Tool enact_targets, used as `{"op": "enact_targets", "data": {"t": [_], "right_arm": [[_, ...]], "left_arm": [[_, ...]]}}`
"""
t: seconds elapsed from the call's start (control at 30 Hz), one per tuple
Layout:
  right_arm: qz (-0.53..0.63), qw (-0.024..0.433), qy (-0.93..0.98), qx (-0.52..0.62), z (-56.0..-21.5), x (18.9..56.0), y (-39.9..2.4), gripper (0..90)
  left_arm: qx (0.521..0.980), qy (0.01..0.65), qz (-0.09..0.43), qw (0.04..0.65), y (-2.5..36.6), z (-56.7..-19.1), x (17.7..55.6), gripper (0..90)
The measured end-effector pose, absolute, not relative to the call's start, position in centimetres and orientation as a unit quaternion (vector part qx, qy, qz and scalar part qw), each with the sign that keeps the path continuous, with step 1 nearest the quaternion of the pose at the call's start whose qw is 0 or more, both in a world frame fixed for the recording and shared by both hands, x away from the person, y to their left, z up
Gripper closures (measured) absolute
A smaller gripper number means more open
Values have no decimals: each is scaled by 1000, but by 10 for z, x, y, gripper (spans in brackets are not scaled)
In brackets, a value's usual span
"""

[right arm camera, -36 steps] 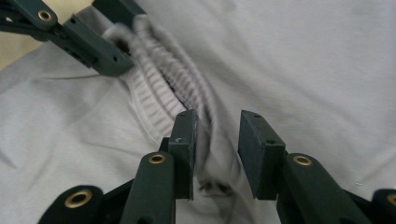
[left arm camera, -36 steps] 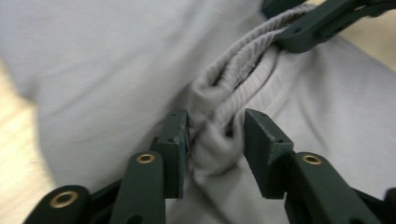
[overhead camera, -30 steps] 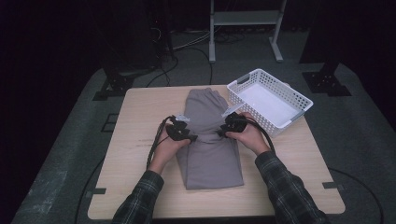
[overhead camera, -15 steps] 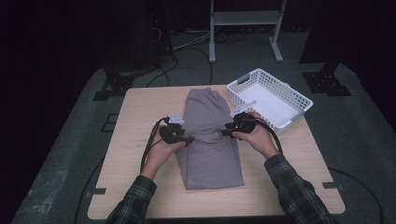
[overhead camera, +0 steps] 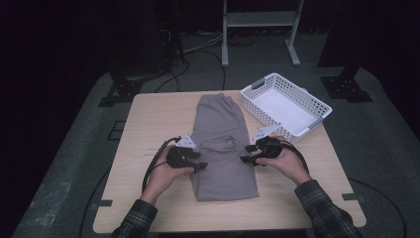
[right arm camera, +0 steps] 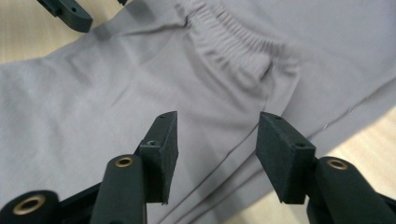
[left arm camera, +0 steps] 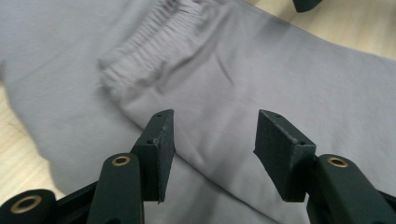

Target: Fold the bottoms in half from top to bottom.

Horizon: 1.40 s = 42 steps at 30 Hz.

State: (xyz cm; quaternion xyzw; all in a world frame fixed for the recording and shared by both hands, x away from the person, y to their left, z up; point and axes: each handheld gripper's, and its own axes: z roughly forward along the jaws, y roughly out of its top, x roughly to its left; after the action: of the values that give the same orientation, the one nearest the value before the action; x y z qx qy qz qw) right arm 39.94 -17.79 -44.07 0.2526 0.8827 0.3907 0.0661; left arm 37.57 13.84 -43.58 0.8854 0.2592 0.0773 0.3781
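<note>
A: Where's the folded grey fabric trousers?
B: Flat mid wooden table, beside white plastic basket.
A: Grippers?
B: Left gripper, right gripper at its edges; jaws spread, just been opening, pinching nothing.

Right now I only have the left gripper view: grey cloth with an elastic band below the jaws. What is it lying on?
Observer: It is a folded grey garment, lying lengthwise on a wooden table.
Operator: Anything beside it?
Observer: A white basket stands at the table's far right corner, apart from the garment.
Operator: Where is the other hand?
Observer: The right hand-held gripper is at the garment's right edge and points inward. Its jaws have just been opening, and the pads press on nothing.
</note>
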Motion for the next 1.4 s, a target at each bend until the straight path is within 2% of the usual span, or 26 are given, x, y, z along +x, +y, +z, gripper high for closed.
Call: {"op": "enact_targets", "data": {"t": [0.13, 0.17, 0.4, 0.47, 0.83, 1.07, 1.17, 1.4], "right_arm": [[389, 69, 883, 255, -441, 391, -181, 450], [391, 66, 882, 253, -441, 383, -182, 505], [390, 76, 887, 236, -440, 365, -186, 533], [392, 65, 889, 229, -441, 357, -189, 536], [399, 40, 897, 185, -450, 325, -201, 492], [380, 11, 913, 146, -462, 313, -193, 394], [374, 13, 918, 129, -465, 313, -187, 360], [364, 30, 924, 112, -473, 315, -180, 352]], "left_arm": [[884, 264, 78, 378, 139, -436, 366, 498], [884, 264, 80, 378, 139, -436, 361, 501], [885, 249, 65, 387, 140, -433, 347, 489], [889, 240, 66, 383, 140, -432, 341, 490], [900, 204, 40, 383, 142, -439, 300, 473], [907, 178, 37, 380, 137, -444, 287, 451], [909, 168, 35, 380, 134, -446, 286, 435], [919, 158, 37, 359, 129, -455, 286, 430]]}}
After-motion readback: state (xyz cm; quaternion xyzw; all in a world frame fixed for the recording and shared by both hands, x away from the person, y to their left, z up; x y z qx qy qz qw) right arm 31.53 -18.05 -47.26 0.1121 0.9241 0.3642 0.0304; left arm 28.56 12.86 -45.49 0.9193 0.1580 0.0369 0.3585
